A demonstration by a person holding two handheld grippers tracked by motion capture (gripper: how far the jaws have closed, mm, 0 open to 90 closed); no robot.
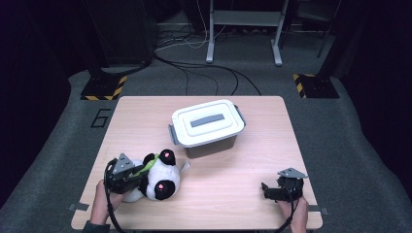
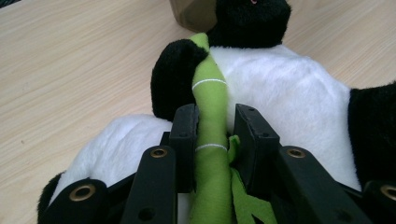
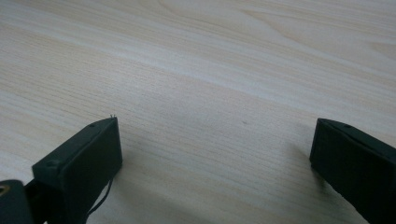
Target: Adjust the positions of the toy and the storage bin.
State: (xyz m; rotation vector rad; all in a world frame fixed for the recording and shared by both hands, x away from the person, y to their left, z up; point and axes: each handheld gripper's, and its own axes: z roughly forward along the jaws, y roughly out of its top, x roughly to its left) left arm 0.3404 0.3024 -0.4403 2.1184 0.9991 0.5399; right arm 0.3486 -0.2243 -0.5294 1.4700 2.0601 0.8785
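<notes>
Left gripper (image 2: 212,128) pinches panda's (image 2: 285,93) soft green felt stalk (image 2: 211,93) (white-stitched, 2 rings).

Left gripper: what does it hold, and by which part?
The left gripper holds the panda plush by its green bamboo stalk, pinched between the jaws.

White-lidded storage box (image 1: 208,122) sits mid tabletop (image 1: 252,160), lid on, grey handles both ends. Cables (image 1: 204,68) all over the floor behind.

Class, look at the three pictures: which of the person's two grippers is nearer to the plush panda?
Left. The left gripper is at the plush panda, its jaws closed on the toy's green bamboo stalk. The right gripper rests far across the table, jaws open.
</notes>
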